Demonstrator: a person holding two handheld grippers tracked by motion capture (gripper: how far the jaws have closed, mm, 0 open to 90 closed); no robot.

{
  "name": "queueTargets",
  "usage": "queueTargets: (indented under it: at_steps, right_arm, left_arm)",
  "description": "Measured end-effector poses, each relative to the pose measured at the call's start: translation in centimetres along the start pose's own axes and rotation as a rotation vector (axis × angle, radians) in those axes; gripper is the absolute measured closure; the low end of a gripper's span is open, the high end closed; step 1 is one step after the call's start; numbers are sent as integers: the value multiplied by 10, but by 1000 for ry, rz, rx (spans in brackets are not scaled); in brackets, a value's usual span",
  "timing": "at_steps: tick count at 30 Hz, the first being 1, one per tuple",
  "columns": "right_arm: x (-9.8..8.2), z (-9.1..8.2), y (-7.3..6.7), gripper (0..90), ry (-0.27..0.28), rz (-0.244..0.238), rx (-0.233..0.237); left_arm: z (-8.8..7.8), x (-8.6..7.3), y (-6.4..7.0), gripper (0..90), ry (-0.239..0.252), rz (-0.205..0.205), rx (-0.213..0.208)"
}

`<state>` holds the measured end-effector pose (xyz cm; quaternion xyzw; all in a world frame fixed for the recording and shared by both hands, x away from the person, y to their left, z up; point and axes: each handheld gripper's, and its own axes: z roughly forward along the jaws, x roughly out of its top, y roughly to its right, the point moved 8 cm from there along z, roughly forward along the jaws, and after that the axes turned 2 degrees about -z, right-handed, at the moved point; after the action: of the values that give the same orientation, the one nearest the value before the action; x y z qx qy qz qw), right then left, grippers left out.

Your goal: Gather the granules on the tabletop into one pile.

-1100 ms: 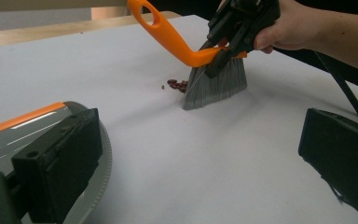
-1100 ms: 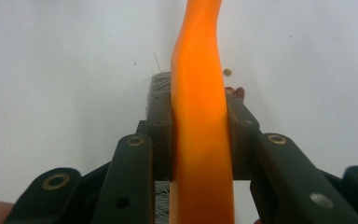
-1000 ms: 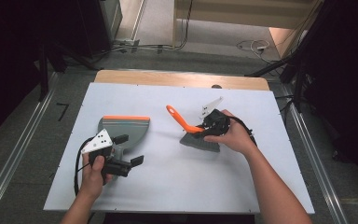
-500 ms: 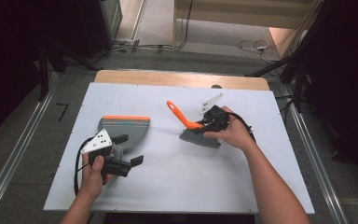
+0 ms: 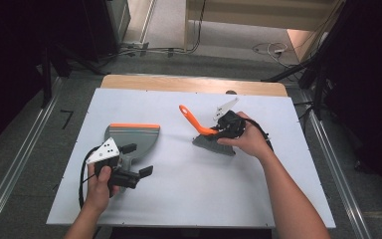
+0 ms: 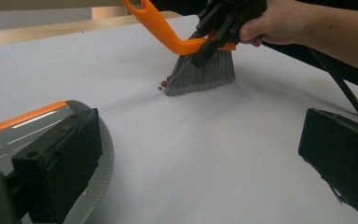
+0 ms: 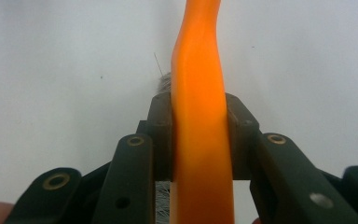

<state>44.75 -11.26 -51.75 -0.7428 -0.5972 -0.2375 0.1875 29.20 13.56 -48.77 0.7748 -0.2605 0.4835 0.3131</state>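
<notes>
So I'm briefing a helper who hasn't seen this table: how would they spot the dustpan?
On the white table, look at its left half, just ahead of the left gripper. The dustpan lies flat there: a grey tray with an orange strip along its far edge, unlike the orange-handled brush the right gripper holds.

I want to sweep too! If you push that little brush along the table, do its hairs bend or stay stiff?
The brush's grey bristles probably bend; they splay out where they meet the table. The orange handle looks stiff, staying straight while clamped in the right gripper. It's likely light.
</notes>
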Motion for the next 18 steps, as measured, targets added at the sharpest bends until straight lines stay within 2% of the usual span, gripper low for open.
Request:
queueTargets:
  at_steps: [5,9,11,13,16,18]
  right_arm:
    - [3,-6,-4,678,-13,0,-15]
    - [8,-14,-9,678,-8,57,-26]
    - [12,-17,-10,678,-1,90,-46]
    - [18,-20,-14,678,17,176,-59]
    - [30,-20,-18,678,72,294,-75]
    - [39,-16,-22,678,97,355,-78]
  left_arm:
    - [0,0,-1,2,3,-2,0]
    - [0,0,-1,2,-1,0,0]
    - [0,0,0,2,-1,-2,-1]
    - [1,0,0,2,-1,-3,-1]
    - [1,0,0,2,2,-3,-2]
    - [1,0,0,3,2,-2,-2]
